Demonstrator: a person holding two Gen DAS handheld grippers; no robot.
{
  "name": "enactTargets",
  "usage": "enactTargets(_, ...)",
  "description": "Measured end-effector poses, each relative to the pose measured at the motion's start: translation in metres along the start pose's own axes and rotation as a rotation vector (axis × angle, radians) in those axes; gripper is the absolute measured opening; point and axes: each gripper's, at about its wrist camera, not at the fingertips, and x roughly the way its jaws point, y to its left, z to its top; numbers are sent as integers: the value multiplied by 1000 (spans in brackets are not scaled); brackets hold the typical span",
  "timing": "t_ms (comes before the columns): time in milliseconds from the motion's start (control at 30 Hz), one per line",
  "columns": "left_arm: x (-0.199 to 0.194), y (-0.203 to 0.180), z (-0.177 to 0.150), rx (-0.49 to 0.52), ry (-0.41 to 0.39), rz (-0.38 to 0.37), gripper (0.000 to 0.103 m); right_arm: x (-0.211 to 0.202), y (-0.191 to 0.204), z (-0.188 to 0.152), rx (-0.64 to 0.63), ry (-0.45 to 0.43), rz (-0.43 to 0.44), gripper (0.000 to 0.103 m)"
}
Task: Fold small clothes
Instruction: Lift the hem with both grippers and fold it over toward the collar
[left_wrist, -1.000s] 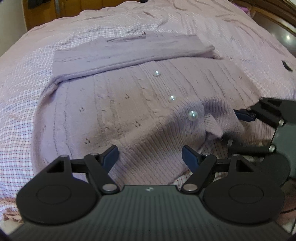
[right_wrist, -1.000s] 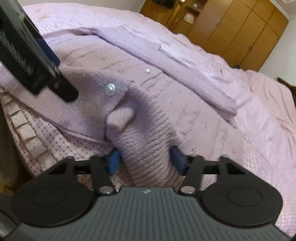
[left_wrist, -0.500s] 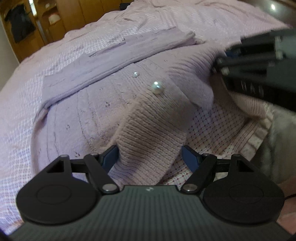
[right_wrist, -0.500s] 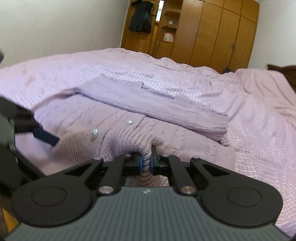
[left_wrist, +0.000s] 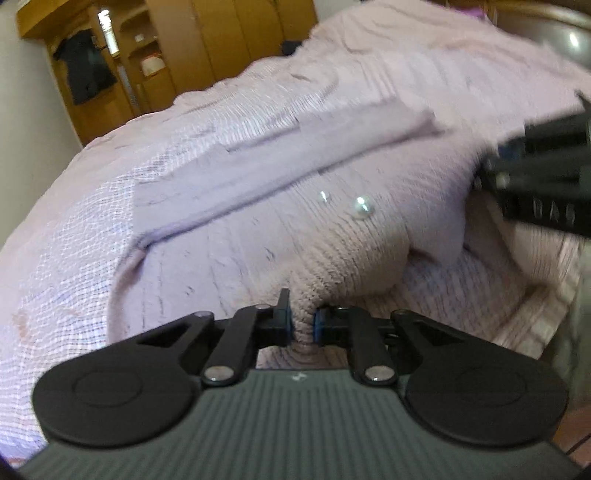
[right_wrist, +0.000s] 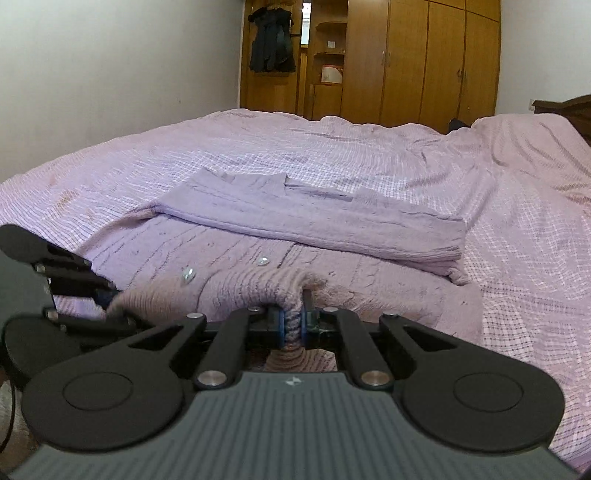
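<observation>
A small lilac knit cardigan (left_wrist: 258, 236) (right_wrist: 369, 280) with pearl buttons (left_wrist: 361, 208) lies on the bed, its sleeves folded across its far part (right_wrist: 314, 218). My left gripper (left_wrist: 303, 325) is shut on the ribbed hem near the left corner. My right gripper (right_wrist: 291, 325) is shut on the same hem farther right, with a ridge of knit pinched between its pads. Each gripper shows in the other's view: the right one (left_wrist: 535, 177) at the right edge, the left one (right_wrist: 107, 295) at the left. The hem between them is lifted slightly off the bed.
A pink checked bedspread (right_wrist: 406, 158) covers the wide bed. Wooden wardrobes (right_wrist: 424, 55) and a hanging dark coat (right_wrist: 271, 38) stand beyond its far side. A white wall (right_wrist: 110, 74) is at the left. The bed's near edge with a frill (left_wrist: 535, 295) lies under my grippers.
The left gripper closed on the hem in the last half second. The right gripper closed on the hem earlier, rose and rolled level, then stayed put.
</observation>
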Motion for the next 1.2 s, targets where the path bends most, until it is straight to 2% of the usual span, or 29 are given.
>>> enactTargets(267,-17,29,29,-158,-97,-58,12,-6,-11,13,71,-65,19,7)
enactTargets(533,-12,45,76,-192,-155,-73,12,3,-26,47,103,-164,29,7)
enactTargets(667,1,56,104,-197,-192,-54,12,21,-33,72,98,-214,23,7)
enactTargets(800,26,68,133,-195,-214,-34,12,48,-44,99,119,-245,26,7)
enactTargets(933,67,79,158,-206,-208,-26,12,87,-57,121,156,-235,27,7)
enactTargets(1067,116,87,168,-231,-157,-31,12,138,-71,128,179,-178,6,7)
enactTargets(1200,171,91,167,-243,-73,-23,12,191,-79,123,187,-90,-8,7)
